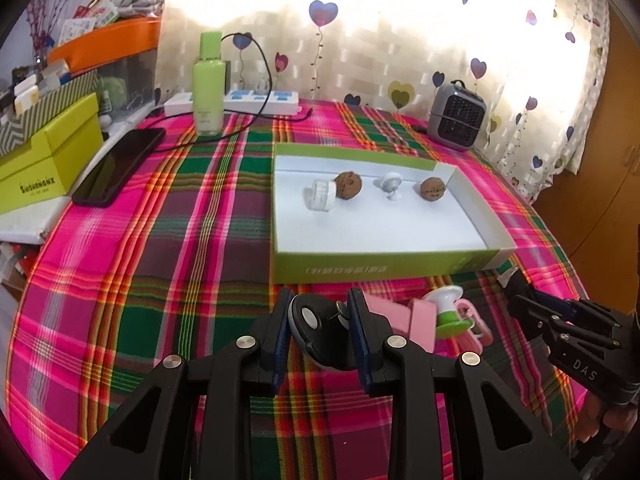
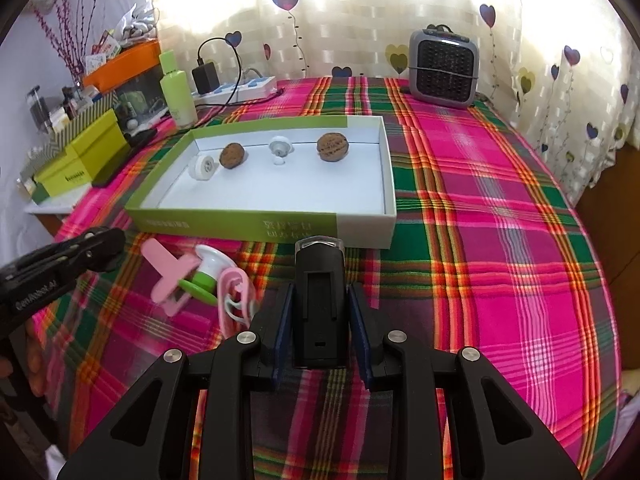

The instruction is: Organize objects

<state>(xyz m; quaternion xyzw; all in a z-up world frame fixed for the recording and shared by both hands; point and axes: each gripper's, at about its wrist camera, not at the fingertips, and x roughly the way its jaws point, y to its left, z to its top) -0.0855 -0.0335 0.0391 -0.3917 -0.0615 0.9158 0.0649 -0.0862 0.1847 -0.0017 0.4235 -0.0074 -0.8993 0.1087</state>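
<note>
Black rounded gadget (image 1: 320, 332) pinched in left gripper (image 1: 320, 344), possibly a clip, black block (image 2: 319, 304) in right gripper (image 2: 320, 332)

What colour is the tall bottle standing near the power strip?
Light green, with a paler lower part. The bottle shows best in the left wrist view, beside the white power strip.

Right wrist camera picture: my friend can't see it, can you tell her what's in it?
The right gripper holds a black boxy gadget upright over a pink plaid tablecloth. Just ahead lies a shallow green-and-white box holding two walnuts and two small white pieces. Pink and green items lie left, near the left gripper.
</note>
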